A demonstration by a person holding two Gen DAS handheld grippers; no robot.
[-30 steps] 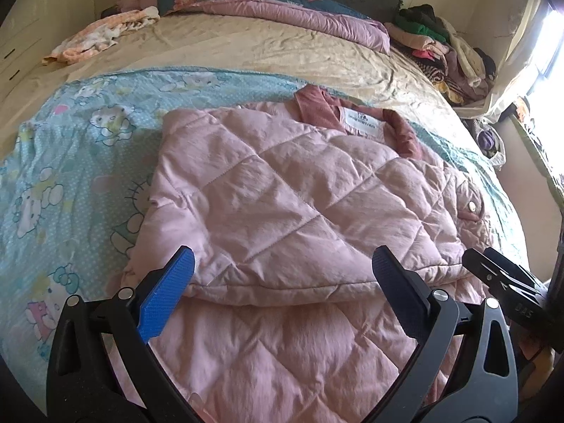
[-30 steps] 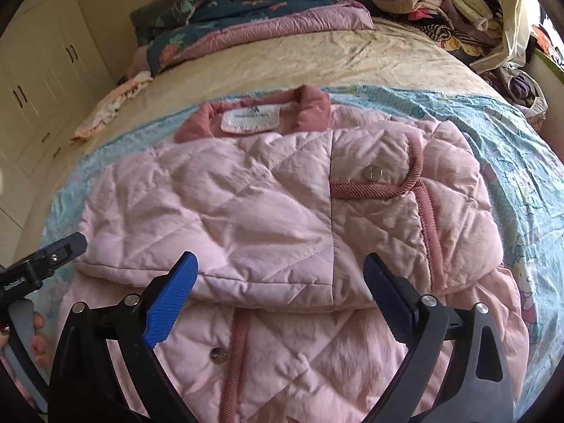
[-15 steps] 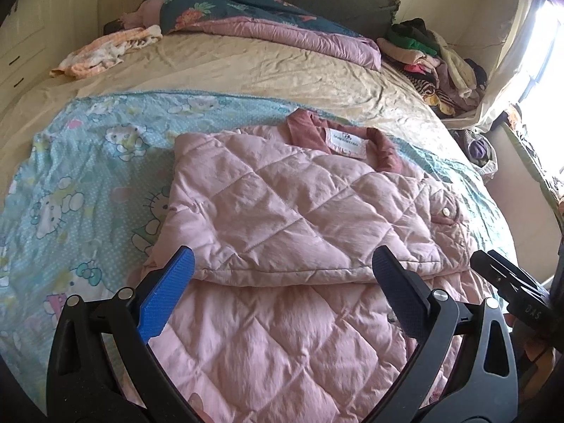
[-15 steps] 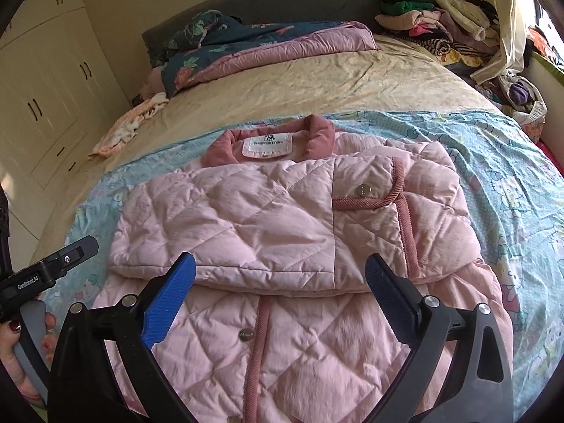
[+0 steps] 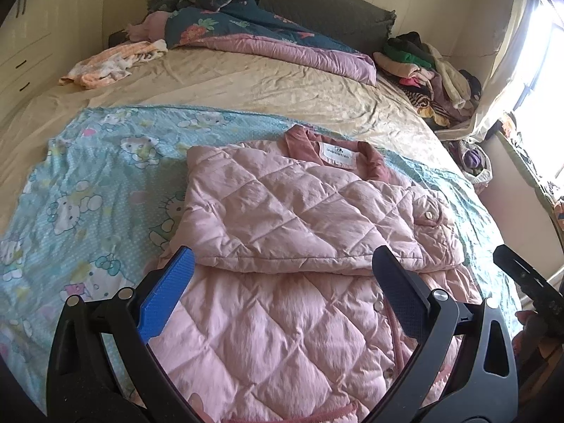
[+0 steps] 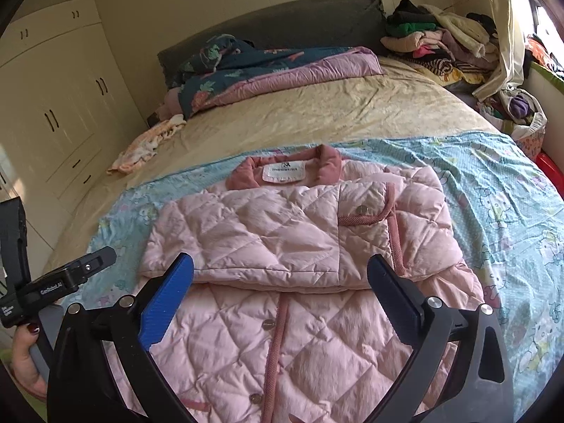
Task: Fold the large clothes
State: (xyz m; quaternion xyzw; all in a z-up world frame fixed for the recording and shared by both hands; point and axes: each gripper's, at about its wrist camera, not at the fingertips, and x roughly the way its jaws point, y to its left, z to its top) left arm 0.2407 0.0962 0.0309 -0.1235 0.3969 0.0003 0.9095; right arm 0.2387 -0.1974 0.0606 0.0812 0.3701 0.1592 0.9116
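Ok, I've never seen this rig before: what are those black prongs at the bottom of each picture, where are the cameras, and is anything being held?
No robot here: a person holds a hand-held tool in each hand, with a camera on each looking forward along its two fingers. The left view shows the left tool; the right view shows the right tool. Both are open, holding nothing. Each view also catches the other tool at its edge. On the bed, on a blue cartoon sheet, lies a pink quilted jacket, its upper part folded over, with its collar away from the cameras. A clothes pile sits at the far corner.
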